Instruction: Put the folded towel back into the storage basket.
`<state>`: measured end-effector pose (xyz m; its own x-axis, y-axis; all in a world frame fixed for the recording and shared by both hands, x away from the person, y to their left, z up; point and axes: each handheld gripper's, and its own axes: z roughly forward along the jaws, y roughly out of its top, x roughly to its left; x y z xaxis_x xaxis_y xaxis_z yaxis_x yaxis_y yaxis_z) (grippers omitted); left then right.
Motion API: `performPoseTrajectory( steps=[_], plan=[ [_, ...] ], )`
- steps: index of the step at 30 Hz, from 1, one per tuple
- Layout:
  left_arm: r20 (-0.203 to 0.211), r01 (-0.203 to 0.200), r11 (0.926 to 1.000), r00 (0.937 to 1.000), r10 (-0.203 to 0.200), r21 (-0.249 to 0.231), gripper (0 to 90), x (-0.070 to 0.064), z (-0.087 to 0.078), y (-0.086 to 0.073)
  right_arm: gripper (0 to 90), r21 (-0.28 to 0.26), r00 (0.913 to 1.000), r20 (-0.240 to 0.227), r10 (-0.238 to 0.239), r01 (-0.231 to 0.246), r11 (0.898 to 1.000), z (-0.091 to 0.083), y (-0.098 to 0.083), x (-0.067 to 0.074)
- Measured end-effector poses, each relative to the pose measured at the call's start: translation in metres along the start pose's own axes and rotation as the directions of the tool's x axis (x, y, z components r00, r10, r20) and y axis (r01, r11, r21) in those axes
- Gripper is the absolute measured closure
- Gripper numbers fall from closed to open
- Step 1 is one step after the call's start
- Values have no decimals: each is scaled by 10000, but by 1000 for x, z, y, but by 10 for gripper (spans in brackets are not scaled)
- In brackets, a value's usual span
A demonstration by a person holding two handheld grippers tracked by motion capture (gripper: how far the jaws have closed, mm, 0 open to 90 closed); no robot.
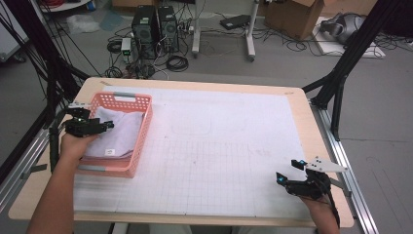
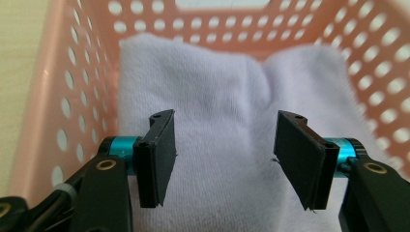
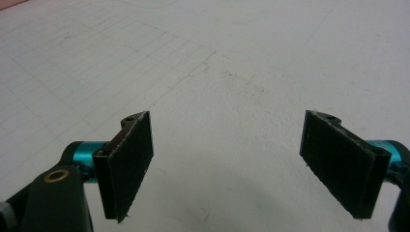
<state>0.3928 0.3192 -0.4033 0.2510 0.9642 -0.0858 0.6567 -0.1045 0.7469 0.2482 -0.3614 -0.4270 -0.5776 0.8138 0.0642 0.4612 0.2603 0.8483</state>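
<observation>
At the left of the high view, the left tongs [image 1: 108,125] hung spread directly over the folded pale-lilac terry towel [image 1: 119,132] in the pink perforated plastic basket [image 1: 142,134], while the right tongs [image 1: 289,170], also spread and empty, sat far off at lower right.

baskets: 1 pink basket [image 1: 142,134] | towels: 1 folded white towel [image 1: 118,132] | grippers: 2, left gripper [image 1: 108,125], right gripper [image 1: 289,170]

Left gripper [image 1: 108,125] and right gripper [image 1: 290,171] both hover with jaws apart

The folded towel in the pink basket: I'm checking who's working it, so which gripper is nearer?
Left. The left gripper hangs over the towel in the basket, jaws open; the right gripper sits far across the table.
</observation>
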Motion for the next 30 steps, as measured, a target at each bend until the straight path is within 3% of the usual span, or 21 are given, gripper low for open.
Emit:
performPoseTrajectory(
  steps=[2, 5, 8, 10, 13, 17, 20, 25, 30],
  plan=[
    [-404, 21, 10000, 9992, -24, -92, 451, -1, 4, -2, 182, -16, 10000, 11, -10, 10, 10000, 0, 0, 0],
    [-533, 131, 9998, 9985, -139, -157, 460, -2, 7, -1, 181, -20, 10000, 46, 67, -67, 10000, -1, -1, -1],
    [19, 370, 9969, 9993, -369, -692, 407, -1, 2, 0, 181, -20, 10000, 53, 76, -76, 10000, -1, -1, -1],
    [378, 476, 9907, 9984, -431, -1276, 392, -1, -6, 2, 182, -11, 10000, 48, 85, -85, 10000, -1, -1, -1],
    [769, 780, 9698, 9951, -617, -2310, 354, -1, -23, 4, 181, -25, 10000, 1, 17, -17, 10000, 0, 0, -1],
    [1242, 781, 9448, 9914, -401, -3182, 285, -7, -40, 4, 181, -69, 9999, -93, -65, 64, 10000, 2, 2, 1],
    [1933, 949, 9191, 9809, -208, -3825, 239, -12, -54, -1, 181, -139, 9998, -171, -42, 39, 9999, 2, 3, 3],
    [2291, 914, 9001, 9734, 96, -4261, 217, -25, -70, -7, 181, -377, 9998, -176, -22, 15, 9993, -1, 4, 4],
    [2657, 575, 8820, 9609, 782, -4678, 217, -46, -83, -12, 181, -485, 9998, -100, -150, 145, 9987, -3, 5, 6]
  ],
)
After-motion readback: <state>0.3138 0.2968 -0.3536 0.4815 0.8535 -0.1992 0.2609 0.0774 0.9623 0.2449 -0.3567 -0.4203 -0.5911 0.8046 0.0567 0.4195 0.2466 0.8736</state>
